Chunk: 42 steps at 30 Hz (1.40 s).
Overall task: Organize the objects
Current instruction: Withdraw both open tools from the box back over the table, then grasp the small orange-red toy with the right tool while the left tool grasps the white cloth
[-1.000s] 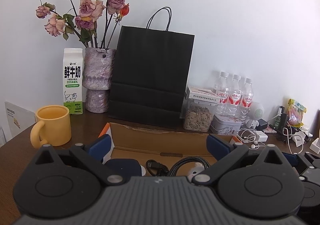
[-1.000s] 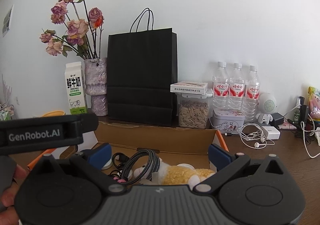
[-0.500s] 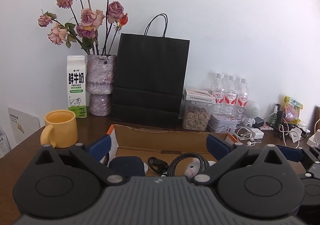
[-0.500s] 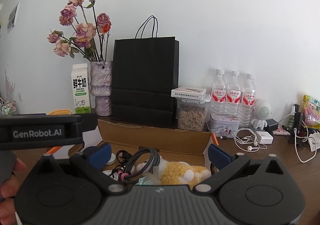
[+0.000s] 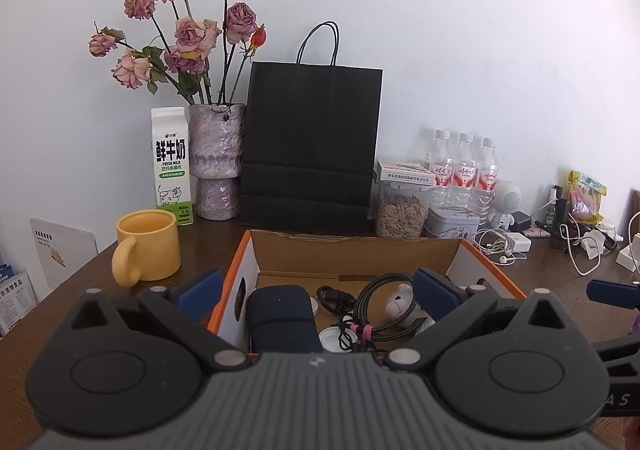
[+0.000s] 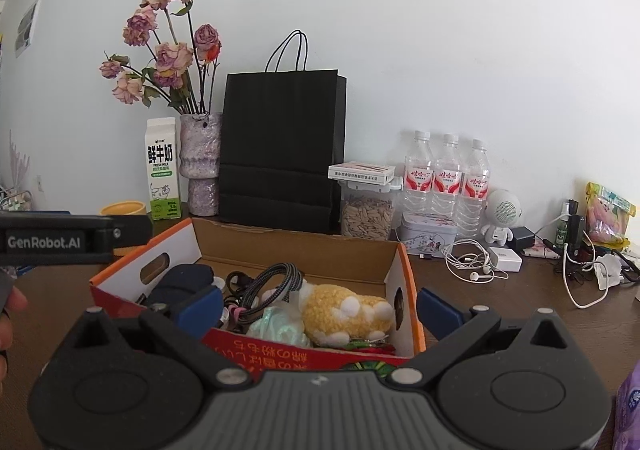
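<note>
Hiding the cardboard box's (image 5: pixel 352 250) front, each hand-held gripper (image 5: pixel 316 286) (image 6: pixel 318 304) gapes wide, empty.

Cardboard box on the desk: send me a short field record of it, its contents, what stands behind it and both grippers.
box: open orange-edged cardboard box on the brown wooden desk
contents: yellow plush toy, braided black-and-white cable, dark navy pouch, pale green bundle
behind box: black paper bag with handles, clear jar of seeds, three water bottles
left of box: yellow ceramic mug, white milk carton
left gripper: open, empty
right gripper: open, empty, over the box's near end
</note>
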Tool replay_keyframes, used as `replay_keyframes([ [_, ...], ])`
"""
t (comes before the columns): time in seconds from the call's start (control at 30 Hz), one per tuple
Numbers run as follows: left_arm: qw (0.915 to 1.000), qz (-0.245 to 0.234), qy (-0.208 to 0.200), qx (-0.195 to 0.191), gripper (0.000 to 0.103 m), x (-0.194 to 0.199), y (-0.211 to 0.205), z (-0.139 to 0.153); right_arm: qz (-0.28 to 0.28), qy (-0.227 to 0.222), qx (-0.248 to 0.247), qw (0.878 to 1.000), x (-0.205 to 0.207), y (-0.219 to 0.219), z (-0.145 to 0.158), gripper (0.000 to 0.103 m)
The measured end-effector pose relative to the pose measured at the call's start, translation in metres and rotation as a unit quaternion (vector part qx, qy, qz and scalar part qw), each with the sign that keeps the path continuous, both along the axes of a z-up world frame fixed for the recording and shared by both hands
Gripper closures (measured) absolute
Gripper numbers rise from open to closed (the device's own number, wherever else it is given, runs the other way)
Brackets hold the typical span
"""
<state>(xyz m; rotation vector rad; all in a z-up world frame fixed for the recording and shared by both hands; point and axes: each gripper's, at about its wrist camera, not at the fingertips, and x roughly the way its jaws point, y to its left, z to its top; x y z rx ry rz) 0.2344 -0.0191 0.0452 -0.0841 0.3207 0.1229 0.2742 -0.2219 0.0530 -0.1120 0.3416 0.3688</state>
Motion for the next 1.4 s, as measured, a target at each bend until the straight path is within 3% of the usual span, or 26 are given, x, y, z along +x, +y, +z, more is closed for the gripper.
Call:
replay_keyframes([
  [0.47,0.9981,0.0,0.061,0.012,0.0,-0.037,0.034,-0.036,-0.014,0.042,-0.029,0.999,-0.033,-0.052,-0.034,0.0],
  [0.77,0.9886,-0.032,0.146,0.02,0.0,-0.051,0.045,-0.071,-0.024,0.086,-0.045,0.995,-0.045,-0.072,-0.062,0.0],
  [1.13,0.9819,-0.033,0.186,0.01,0.0,-0.043,0.042,-0.093,-0.02,0.132,-0.045,0.99,-0.03,-0.071,-0.087,0.0],
  [1.4,0.98,-0.016,0.198,0.007,0.0,-0.033,0.046,-0.101,-0.008,0.155,-0.035,0.987,-0.019,-0.068,-0.092,0.021],
])
